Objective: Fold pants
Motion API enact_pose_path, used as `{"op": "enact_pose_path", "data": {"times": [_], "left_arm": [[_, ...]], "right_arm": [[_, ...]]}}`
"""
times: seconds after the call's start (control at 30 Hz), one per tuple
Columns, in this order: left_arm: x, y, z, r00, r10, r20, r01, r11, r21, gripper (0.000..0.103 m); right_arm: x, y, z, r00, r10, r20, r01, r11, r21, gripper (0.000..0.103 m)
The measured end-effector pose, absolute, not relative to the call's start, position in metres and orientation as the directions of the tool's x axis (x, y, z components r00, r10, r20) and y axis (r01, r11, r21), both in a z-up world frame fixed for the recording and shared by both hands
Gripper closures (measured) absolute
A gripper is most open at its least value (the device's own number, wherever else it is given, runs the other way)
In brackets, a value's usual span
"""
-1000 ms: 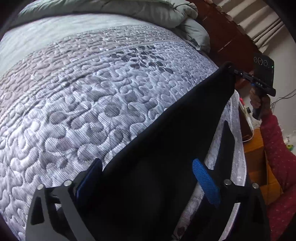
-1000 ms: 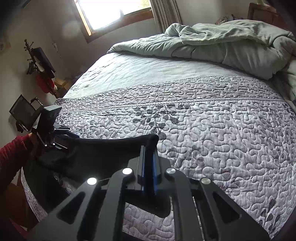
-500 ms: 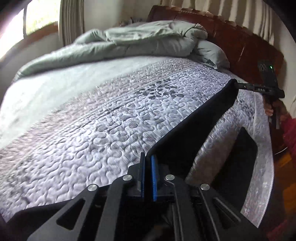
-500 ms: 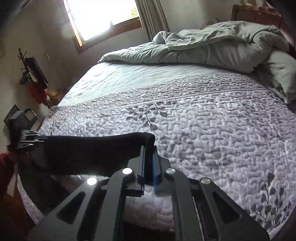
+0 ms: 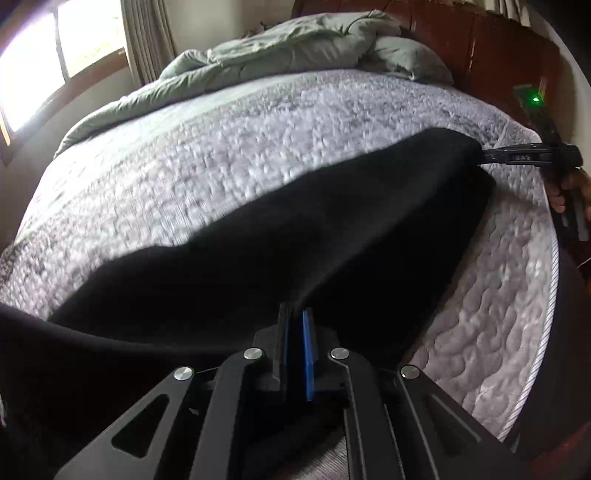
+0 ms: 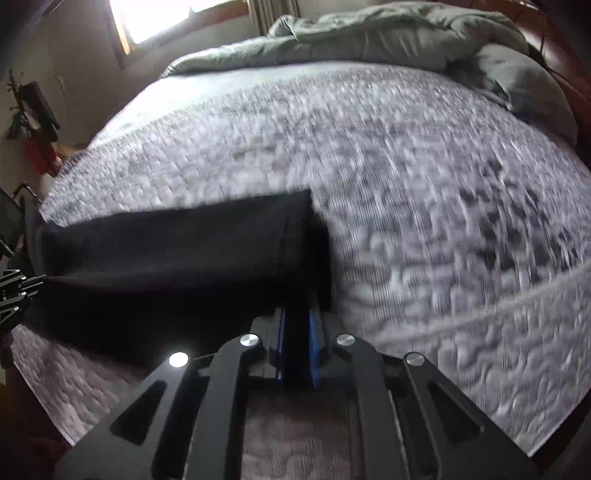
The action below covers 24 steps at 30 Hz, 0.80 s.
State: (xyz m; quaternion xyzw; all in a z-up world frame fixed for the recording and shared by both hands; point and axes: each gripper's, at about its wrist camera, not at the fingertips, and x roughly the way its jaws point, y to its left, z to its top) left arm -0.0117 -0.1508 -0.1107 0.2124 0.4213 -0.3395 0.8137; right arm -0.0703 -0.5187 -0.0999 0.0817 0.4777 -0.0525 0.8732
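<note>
Left claw [image 5: 294,325] pinches one end of the black pants [image 5: 314,236], right claw [image 6: 297,325] clamps the other end. Pants stretched between them, spread across the near part of the quilted bed [image 5: 229,147]. Rumpled green duvet [image 6: 388,33] at the far side by the headboard [image 5: 480,40].

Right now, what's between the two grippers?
Only the black pants, stretched from left gripper to right gripper above the quilt; left wrist view.
</note>
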Motion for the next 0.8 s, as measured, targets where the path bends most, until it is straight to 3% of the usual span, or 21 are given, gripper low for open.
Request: {"op": "enact_pose_path", "data": {"times": [0.13,0.23,0.43,0.53,0.57,0.6,0.7,0.8], "left_arm": [[-0.012,-0.152,-0.130,0.410,-0.354,-0.841,0.710,0.703,0.050,0.096],[-0.006,-0.153,-0.130,0.407,-0.353,-0.842,0.694,0.719,0.034,0.096],[-0.005,-0.152,-0.128,0.399,-0.348,-0.848,0.693,0.720,0.031,0.096],[-0.003,-0.154,-0.128,0.389,-0.345,-0.854,0.693,0.720,0.025,0.096],[-0.001,-0.153,-0.128,0.380,-0.351,-0.856,0.689,0.725,0.008,0.096],[0.001,-0.152,-0.127,0.371,-0.357,-0.857,0.683,0.730,-0.008,0.096],[0.004,-0.149,-0.124,0.355,-0.366,-0.860,0.666,0.745,-0.042,0.096],[-0.003,-0.149,-0.110,0.368,-0.377,-0.850,0.666,0.745,-0.042,0.095]], "right_arm": [[-0.091,-0.521,-0.108,0.528,0.044,-0.848,0.225,0.956,0.190,0.089],[-0.101,-0.524,-0.101,0.556,0.143,-0.819,0.272,0.900,0.342,0.073],[-0.087,-0.511,-0.105,0.587,0.350,-0.730,0.289,0.751,0.593,0.060],[-0.065,-0.512,-0.112,0.582,0.366,-0.726,0.329,0.711,0.622,0.045],[-0.057,-0.514,-0.116,0.576,0.366,-0.731,0.353,0.695,0.626,0.045],[-0.048,-0.516,-0.122,0.567,0.366,-0.738,0.390,0.669,0.632,0.047],[-0.032,-0.517,-0.127,0.541,0.357,-0.761,0.417,0.672,0.612,0.098],[-0.031,-0.509,-0.103,0.560,0.312,-0.768,0.380,0.726,0.572,0.098]]}}
